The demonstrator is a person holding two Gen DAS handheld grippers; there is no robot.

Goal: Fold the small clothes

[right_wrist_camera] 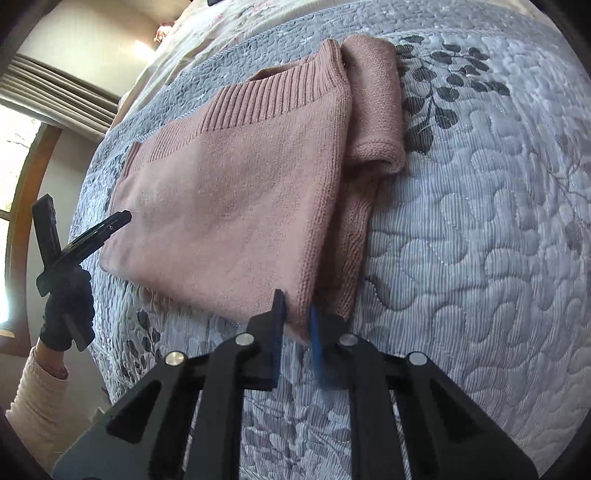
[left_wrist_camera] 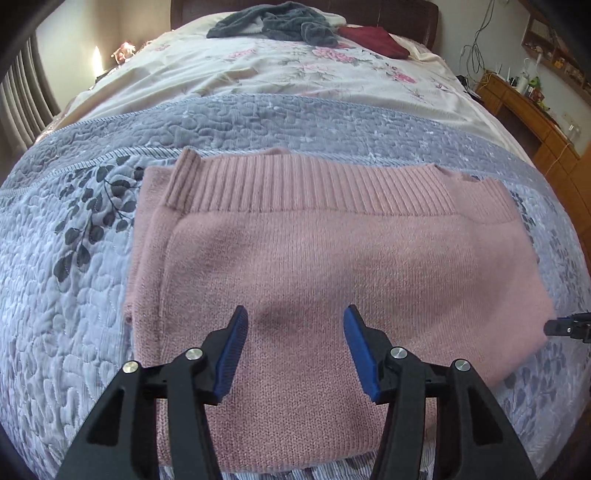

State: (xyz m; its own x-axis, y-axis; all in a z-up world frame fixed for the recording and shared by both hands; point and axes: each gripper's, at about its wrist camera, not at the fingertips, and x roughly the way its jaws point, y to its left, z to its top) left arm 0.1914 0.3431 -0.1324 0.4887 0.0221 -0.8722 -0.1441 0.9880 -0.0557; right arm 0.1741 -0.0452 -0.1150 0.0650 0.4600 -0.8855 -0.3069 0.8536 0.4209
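A pink knit sweater [left_wrist_camera: 332,251] lies folded on the grey-blue quilted bedspread [left_wrist_camera: 66,295], ribbed hem toward the far side and a folded sleeve along its left edge. My left gripper [left_wrist_camera: 295,314] hovers open over the sweater's near part, with nothing between its blue pads. My right gripper [right_wrist_camera: 297,304] is closed down on a near corner of the sweater [right_wrist_camera: 229,206], with fabric between its fingers. In the left wrist view, the right gripper [left_wrist_camera: 569,326] shows at the sweater's right edge. A gloved hand holds the open left gripper [right_wrist_camera: 85,208] by the sweater's far side.
Dark grey clothes [left_wrist_camera: 273,22] and a dark red garment [left_wrist_camera: 373,38] lie at the head of the bed on a floral sheet [left_wrist_camera: 258,74]. A wooden desk [left_wrist_camera: 524,107] stands to the right. A curtained window [right_wrist_camera: 22,147] is beyond the bed.
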